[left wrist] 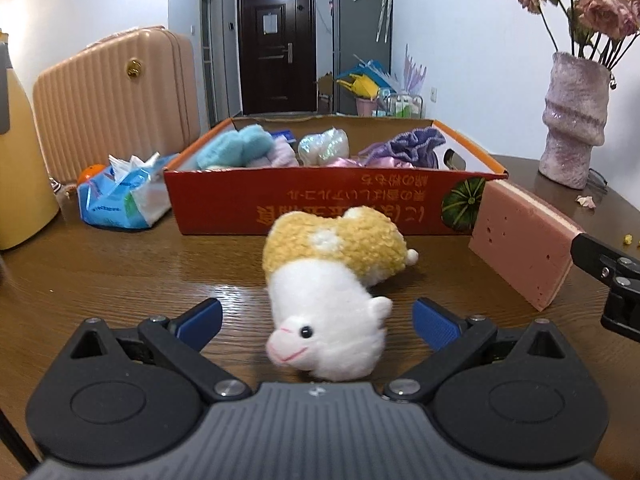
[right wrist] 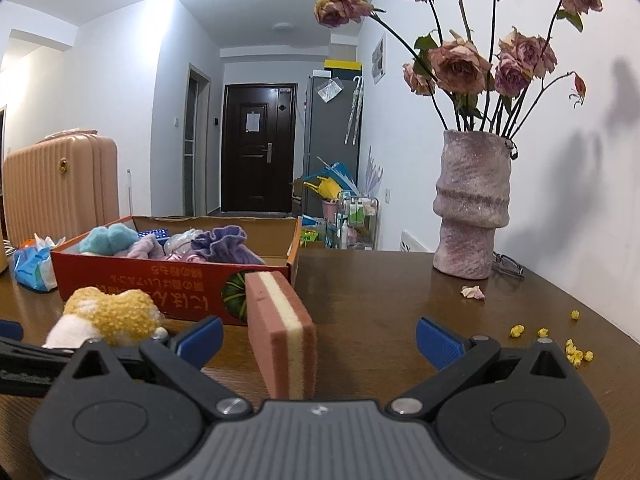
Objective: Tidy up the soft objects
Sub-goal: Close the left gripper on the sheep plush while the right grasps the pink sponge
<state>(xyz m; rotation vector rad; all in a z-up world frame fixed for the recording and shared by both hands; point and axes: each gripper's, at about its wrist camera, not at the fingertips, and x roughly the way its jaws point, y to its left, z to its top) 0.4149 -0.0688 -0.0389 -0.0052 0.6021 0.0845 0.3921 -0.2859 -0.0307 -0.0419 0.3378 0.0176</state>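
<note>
Wooden surface carries both claws spread wide: left claw flanks a plush alpaca, right claw flanks an upright sponge

- You have one plush toy, white and yellow, on the worktop.
- One pink-and-cream sponge block stands beside it.
- One red cardboard box holds several soft items; their exact number is unclear.
- One tissue pack.
- One vase of dried roses.
- One suitcase.
</note>
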